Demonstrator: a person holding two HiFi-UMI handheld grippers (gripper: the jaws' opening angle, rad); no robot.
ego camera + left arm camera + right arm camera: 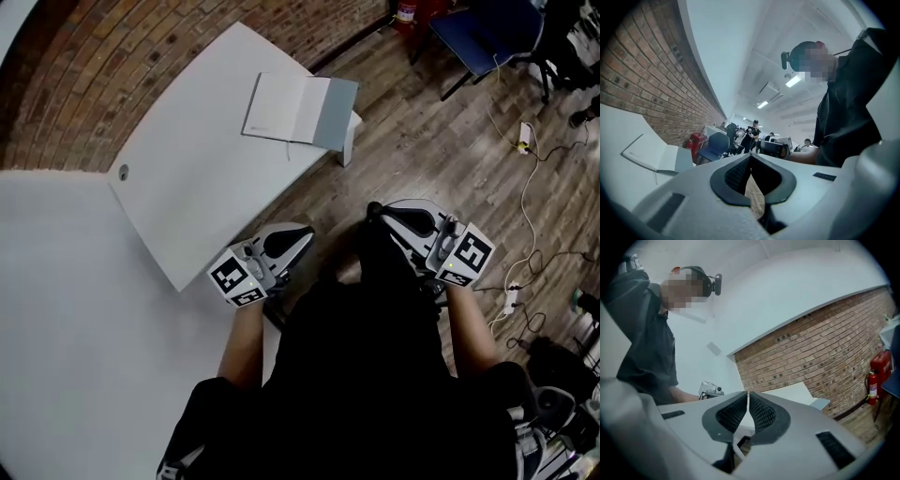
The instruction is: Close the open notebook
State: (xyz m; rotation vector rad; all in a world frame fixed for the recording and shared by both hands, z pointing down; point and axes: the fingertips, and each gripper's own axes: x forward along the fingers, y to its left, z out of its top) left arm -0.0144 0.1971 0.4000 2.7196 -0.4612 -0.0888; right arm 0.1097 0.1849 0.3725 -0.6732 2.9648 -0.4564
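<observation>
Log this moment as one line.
notebook: open on white table | left gripper: shut, empty | right gripper: shut, empty | both: short of notebook | closing: not yet begun

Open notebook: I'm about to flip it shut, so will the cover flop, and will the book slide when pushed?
The grey cover keeps straight edges, so it probably swings over stiffly. The notebook looks thin on a smooth white table, near its edge, so a push may well slide it.

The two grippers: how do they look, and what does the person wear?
The left gripper and right gripper have white shells, with black ribbed pads on the tongs. Each bears a cube of black-and-white markers. The person wears a black short-sleeved top.
</observation>
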